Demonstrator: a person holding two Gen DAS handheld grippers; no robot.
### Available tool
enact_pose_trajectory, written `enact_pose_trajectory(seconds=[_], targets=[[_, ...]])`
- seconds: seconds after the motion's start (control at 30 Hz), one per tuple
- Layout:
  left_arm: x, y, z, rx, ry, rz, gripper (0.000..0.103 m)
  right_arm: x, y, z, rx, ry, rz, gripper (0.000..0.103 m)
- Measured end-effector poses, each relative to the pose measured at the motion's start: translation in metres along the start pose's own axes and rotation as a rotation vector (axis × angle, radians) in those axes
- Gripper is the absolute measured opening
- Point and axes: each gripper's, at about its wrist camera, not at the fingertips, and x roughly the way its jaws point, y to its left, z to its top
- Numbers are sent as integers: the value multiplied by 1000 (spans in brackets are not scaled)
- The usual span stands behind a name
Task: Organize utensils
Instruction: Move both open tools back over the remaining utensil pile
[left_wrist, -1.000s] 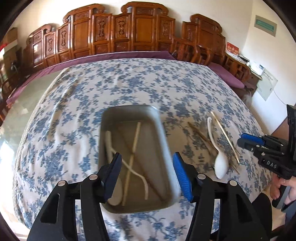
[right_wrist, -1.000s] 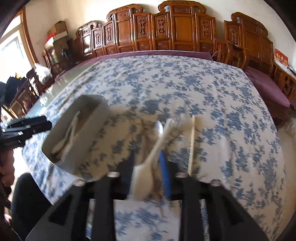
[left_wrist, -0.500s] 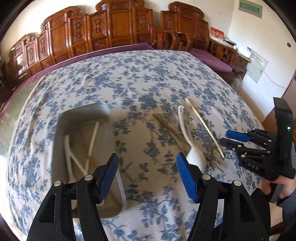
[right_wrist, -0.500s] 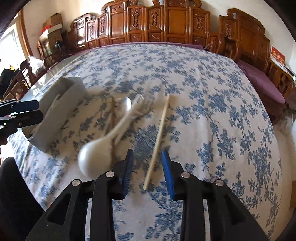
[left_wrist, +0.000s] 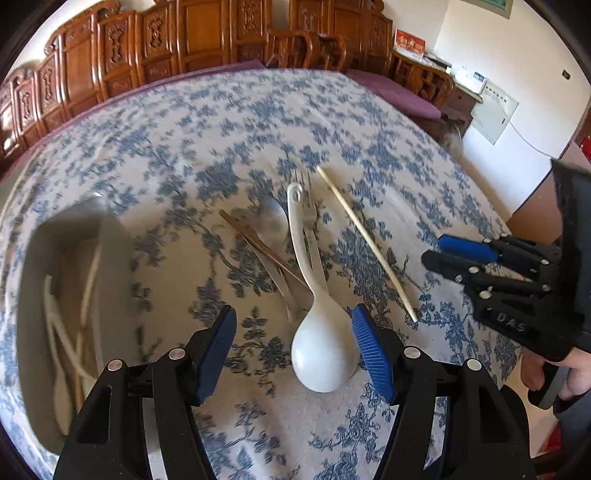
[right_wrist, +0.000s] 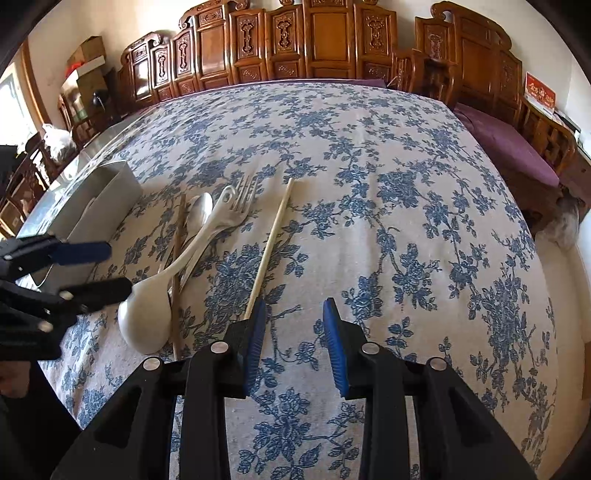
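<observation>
A white ladle-like spoon (left_wrist: 323, 343) lies on the flowered cloth, its bowl between the pads of my open left gripper (left_wrist: 293, 343). Under its handle lie a metal fork (left_wrist: 310, 236), a metal spoon (left_wrist: 275, 221) and a dark chopstick (left_wrist: 258, 243). A pale chopstick (left_wrist: 365, 243) lies to the right. The grey metal tray (left_wrist: 114, 258) at the left holds several pale utensils. My right gripper (right_wrist: 295, 339) is open and empty, its left pad by the near end of the pale chopstick (right_wrist: 271, 240). The white spoon (right_wrist: 147, 314) and tray (right_wrist: 110, 192) show at its left.
The table carries a blue-flowered cloth (right_wrist: 369, 184). Carved wooden chairs (right_wrist: 314, 40) line the far side. A purple cushioned bench (right_wrist: 506, 147) stands at the right. The right gripper shows in the left wrist view (left_wrist: 498, 273), and the left gripper in the right wrist view (right_wrist: 66, 269).
My left gripper has moved right, from over the tray to the white spoon's bowl. My right gripper has moved right, off the white spoon, and opened wider beside the pale chopstick.
</observation>
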Motion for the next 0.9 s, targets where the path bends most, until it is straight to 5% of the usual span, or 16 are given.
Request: enact_pose_trajectory(seconds=[0.2,0.53,0.9], targets=[[18,-1,-8,-15,54,-53,61,1,-1,0,8,0,13,35],[21,-7,-16,-26,85,-107,45,0,4,0,7,1,22,35],[4,-17,-14,-5,44,-112,36,-4,6,1,12,-4,32,35]])
